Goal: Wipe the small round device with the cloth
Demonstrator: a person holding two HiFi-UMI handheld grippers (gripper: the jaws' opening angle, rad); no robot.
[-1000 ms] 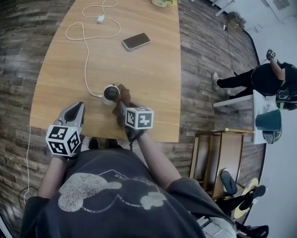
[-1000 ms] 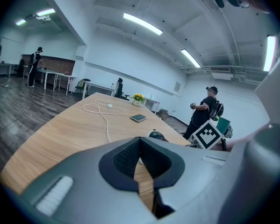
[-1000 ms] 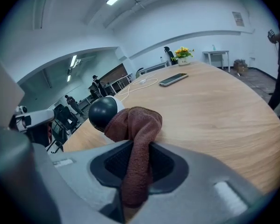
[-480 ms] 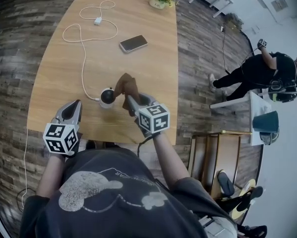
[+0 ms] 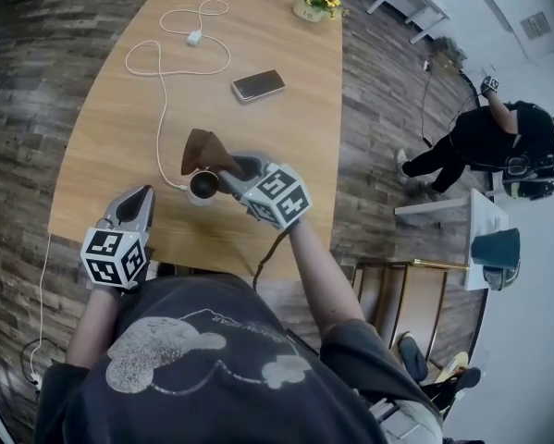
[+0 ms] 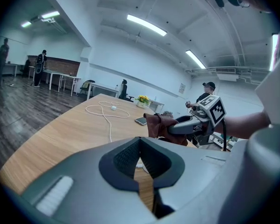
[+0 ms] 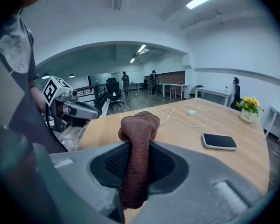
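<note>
The left gripper [image 5: 140, 203] is held low at about 7 o'clock in the head view. Its jaws point toward 12 and are pressed together with nothing between them. The left forearm [image 5: 96, 326] runs back toward 6. The right gripper [image 5: 226, 165] sits near centre, jaws aimed toward 10 o'clock and clamped on a brown cloth [image 5: 201, 149]. The right forearm [image 5: 309, 266] stretches in from 5 o'clock.
</note>
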